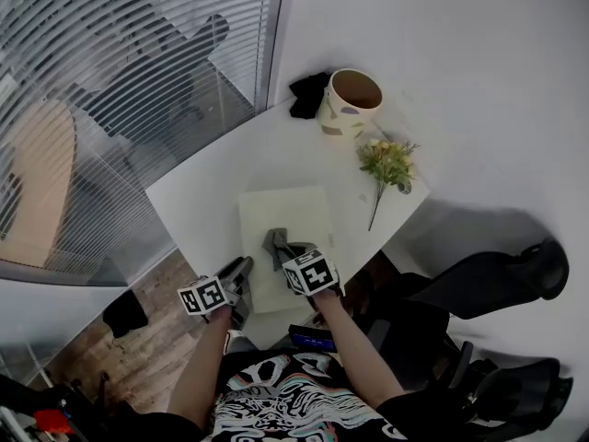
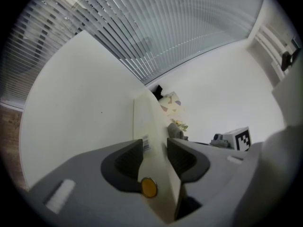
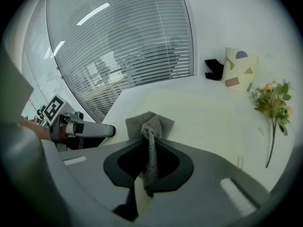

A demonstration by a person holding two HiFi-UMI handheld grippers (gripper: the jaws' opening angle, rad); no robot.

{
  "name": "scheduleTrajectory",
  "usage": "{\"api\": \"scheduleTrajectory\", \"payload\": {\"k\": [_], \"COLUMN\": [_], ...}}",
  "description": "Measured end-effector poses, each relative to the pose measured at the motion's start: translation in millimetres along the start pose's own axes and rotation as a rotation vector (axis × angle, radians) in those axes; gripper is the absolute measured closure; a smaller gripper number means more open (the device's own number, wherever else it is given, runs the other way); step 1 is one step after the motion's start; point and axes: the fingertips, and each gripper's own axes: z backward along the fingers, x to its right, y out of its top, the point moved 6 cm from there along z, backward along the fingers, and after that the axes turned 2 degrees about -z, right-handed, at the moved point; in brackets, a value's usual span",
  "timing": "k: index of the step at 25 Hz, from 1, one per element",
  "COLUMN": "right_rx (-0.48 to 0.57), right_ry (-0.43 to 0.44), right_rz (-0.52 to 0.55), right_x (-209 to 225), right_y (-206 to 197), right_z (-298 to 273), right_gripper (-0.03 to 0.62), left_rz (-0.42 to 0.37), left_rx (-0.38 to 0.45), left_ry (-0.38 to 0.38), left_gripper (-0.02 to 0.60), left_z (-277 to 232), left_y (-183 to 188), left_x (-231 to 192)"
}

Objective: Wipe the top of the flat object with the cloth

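A flat cream board (image 1: 285,219) lies on the white table (image 1: 221,178), near its front edge. My left gripper (image 1: 241,274) is shut on the board's near left edge (image 2: 152,145), which stands between its dark pads (image 2: 128,160). A grey cloth (image 1: 279,247) rests on the board's near part. My right gripper (image 1: 296,261) is shut on a bunched fold of the cloth (image 3: 150,136), and the rest of the cloth spreads on the board (image 3: 199,112) ahead of the jaws.
A cream patterned pot (image 1: 352,99) and a black object (image 1: 308,93) stand at the table's far end. A sprig of flowers (image 1: 386,166) lies right of the board. Window blinds (image 1: 120,72) run along the left. A dark chair (image 1: 488,274) stands at the right.
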Motion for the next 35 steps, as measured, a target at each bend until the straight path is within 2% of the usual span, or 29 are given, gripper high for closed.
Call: {"api": "scheduleTrajectory", "payload": {"k": [14, 20, 30, 33, 35], "right_rx": [0.021, 0.026, 0.029, 0.041, 0.065], "right_ry": [-0.075, -0.103, -0.097, -0.09, -0.052], "right_rz": [-0.083, -0.094, -0.11, -0.157, -0.203], "right_x": [34, 27, 1, -7, -6], "right_y": [-20, -27, -47, -53, -51], "right_z": [26, 29, 33, 37, 38], "right_gripper": [0.576, 0.576, 0.576, 0.576, 0.576], "left_rz": [0.005, 0.012, 0.028, 0.042, 0.014], "left_rx": [0.002, 0.001, -0.004, -0.015, 0.004], "left_ry": [-0.017, -0.021, -0.029, -0.059, -0.11], "left_gripper": [0.367, 0.367, 0.368, 0.368, 0.368], "left_z": [0, -1, -5, -1, 4], "left_y": [2, 1, 0, -1, 3], "left_x": [1, 0, -4, -2, 3]}}
